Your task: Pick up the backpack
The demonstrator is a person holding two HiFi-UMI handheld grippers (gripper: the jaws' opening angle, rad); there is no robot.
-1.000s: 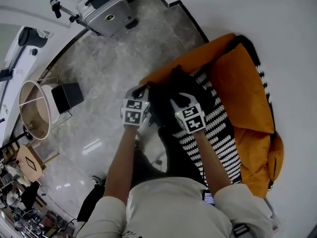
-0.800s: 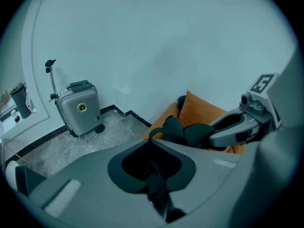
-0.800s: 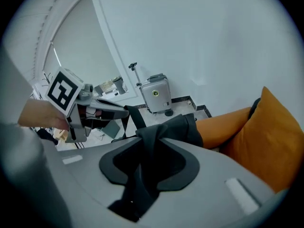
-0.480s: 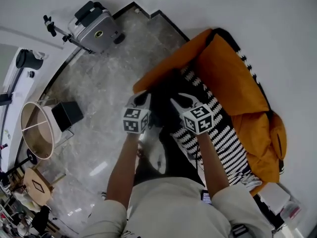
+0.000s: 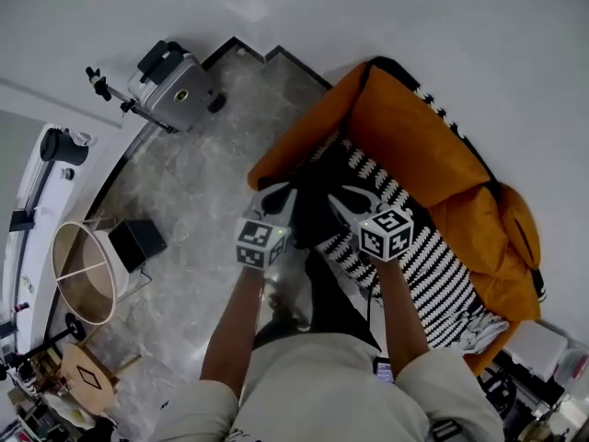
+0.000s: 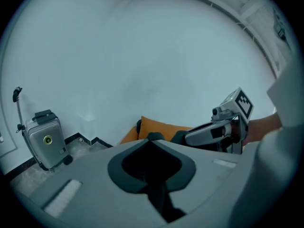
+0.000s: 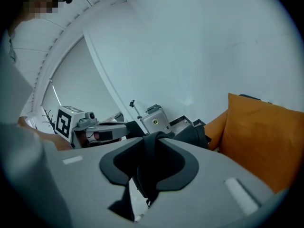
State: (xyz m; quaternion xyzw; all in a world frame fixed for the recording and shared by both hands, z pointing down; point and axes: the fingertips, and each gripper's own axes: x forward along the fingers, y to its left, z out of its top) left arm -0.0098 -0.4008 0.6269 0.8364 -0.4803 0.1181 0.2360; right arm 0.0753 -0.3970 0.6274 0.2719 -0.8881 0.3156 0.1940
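Observation:
The black backpack (image 5: 316,217) hangs between my two grippers, in front of the orange sofa (image 5: 414,145), and its body trails down toward the person's legs. My left gripper (image 5: 282,194) is shut on a thin black strap of the backpack (image 6: 155,136). My right gripper (image 5: 341,197) is shut on a thicker black strap (image 7: 151,148); its jaws have just been closing further with that strap between them. More of the backpack (image 7: 195,134) bulges just beyond the right jaws. Each gripper view shows the other gripper level beside it.
A black-and-white striped blanket (image 5: 423,256) covers the sofa seat. A grey hard suitcase (image 5: 173,85) stands by the wall at upper left. A round lampshade (image 5: 83,270) and a black box (image 5: 138,243) sit on the marble floor (image 5: 202,182) at left.
Both grippers have risen away from the sofa seat, lifting the backpack with them. It now hangs free between them rather than resting on the striped blanket.

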